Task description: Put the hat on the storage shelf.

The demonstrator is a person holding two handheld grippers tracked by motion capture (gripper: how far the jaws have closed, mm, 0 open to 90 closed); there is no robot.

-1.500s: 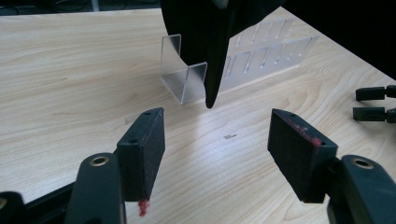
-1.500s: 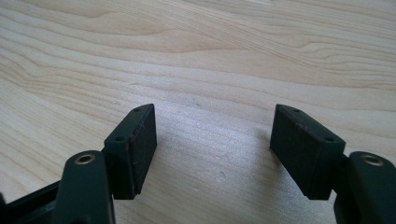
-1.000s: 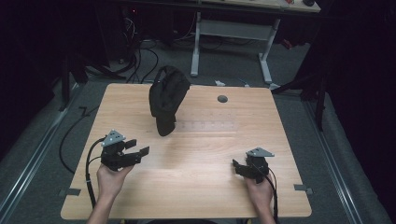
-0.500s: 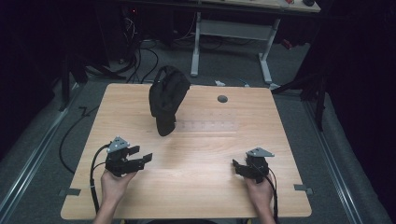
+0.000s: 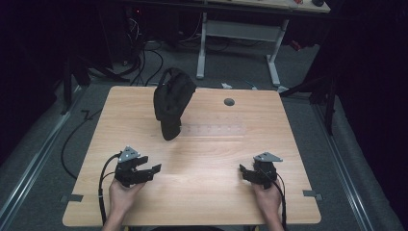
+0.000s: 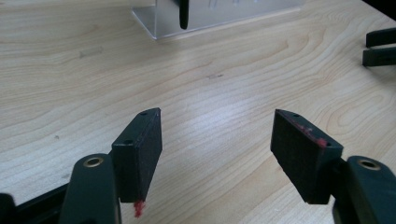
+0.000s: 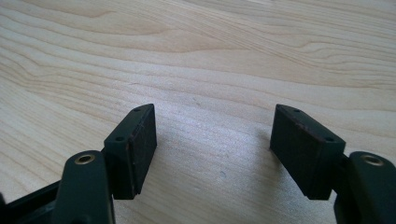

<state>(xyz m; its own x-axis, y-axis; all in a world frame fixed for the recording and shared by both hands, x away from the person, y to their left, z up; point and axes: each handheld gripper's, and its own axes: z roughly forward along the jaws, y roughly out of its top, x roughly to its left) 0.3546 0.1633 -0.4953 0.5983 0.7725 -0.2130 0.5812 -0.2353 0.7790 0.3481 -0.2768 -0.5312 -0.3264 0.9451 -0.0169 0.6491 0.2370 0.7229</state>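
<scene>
So, high view: a black bag [image 5: 172, 102] hangs on a clear stand [image 5: 214, 130] near the far edge of the table [image 5: 288, 159], a bit left of centre, well apart from both grippers. Left gripper [image 5: 153, 169] sits near the near-left corner, jaws spread wide, nothing between them, pointed toward mid-table. Right gripper [image 5: 244, 172] sits near the near-right corner, empty; how wide it gapes is hard to read here. A round grommet hole [image 5: 229, 102] lies by the far edge, right of the bag.

Left gripper view: the left gripper [image 6: 217, 140] has its 2 pads wide apart w/ bare wood between. The stand's clear base [image 6: 210, 16] and a dark strap end [image 6: 183, 14] show at the far side; the other gripper's jaw tips [image 6: 380, 46] peek in at the right.

Right gripper view: the right gripper [image 7: 212, 137] is wide open too, only wood grain beyond.

Judgement: the bag looks like soft fabric, light, floppy, prob not slippery or fragile. It'll sag and swing when lifted, so best hold is the top strap or a bunched fold near the top; 2nd gripper steadies the lower body.
</scene>
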